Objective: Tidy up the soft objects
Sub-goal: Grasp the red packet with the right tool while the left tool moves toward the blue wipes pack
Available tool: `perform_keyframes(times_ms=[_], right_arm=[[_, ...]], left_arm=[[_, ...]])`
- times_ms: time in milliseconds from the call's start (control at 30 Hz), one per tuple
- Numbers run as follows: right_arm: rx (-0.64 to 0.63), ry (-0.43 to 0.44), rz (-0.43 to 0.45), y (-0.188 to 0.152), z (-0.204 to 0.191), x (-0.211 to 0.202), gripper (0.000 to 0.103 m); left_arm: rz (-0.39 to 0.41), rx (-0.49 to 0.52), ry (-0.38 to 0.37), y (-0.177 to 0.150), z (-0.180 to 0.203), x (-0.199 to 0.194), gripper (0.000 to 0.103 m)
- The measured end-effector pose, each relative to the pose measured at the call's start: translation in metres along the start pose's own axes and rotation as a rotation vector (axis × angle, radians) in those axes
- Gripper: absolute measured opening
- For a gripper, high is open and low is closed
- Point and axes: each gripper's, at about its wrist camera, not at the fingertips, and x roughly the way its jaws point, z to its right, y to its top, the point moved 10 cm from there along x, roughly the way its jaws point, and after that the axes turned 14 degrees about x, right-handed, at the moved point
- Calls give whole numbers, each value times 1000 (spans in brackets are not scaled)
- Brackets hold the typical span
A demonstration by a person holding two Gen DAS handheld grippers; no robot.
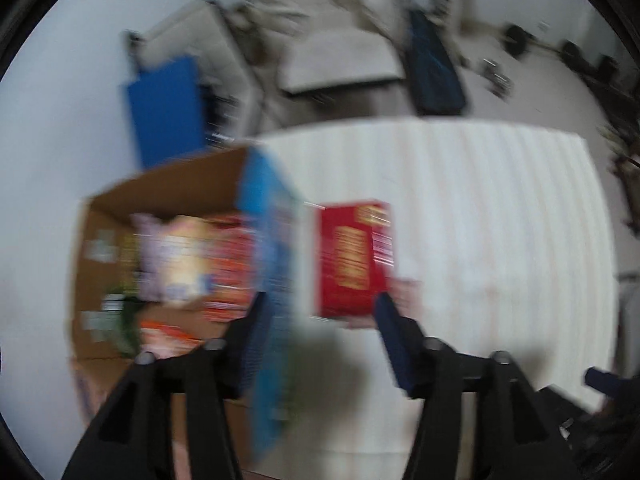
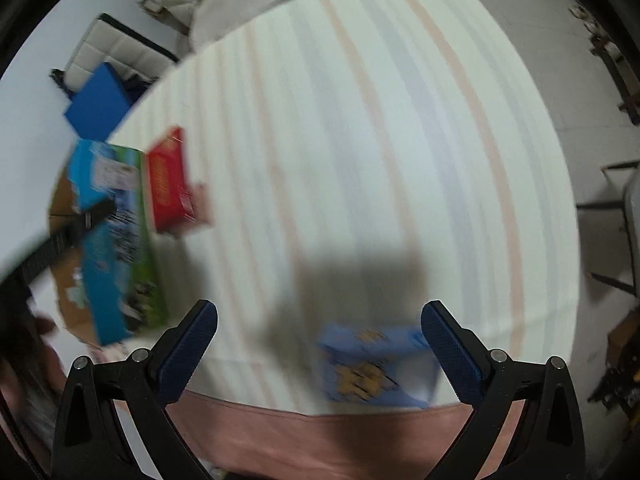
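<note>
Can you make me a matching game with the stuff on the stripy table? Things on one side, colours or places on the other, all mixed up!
Things:
1. packet beside the box
2. cardboard box
3. packet near the right gripper
4. tablecloth

Clues:
A. pale blue with yellow
B. striped
C. red
D. full of colourful packets

Pairs: 1-C, 2-D, 3-A, 4-B

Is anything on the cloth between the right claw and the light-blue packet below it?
Nothing visible. The right claw is open above the light-blue packet, which lies alone near the striped tablecloth edge. The red box sits far off beside the cardboard box.
</note>
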Motion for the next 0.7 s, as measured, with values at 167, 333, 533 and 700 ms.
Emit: perform_keyframes(times_ms=[167,333,533,700], right_arm=[[-78,10,-12,19,-74,18,103],[-90,21,-65,32,-144,70,100],[-132,-51,-57,35,-195,127,95],[-194,-176,-11,28,-199,141,74]], left_arm=[[45,-161,123,-8,-85,-8,61],[-34,-198,201,-21,-120,18,65],[-103,-240,160,-35,-134,45,65],[-110,-242,149,-42,-138,50,65]])
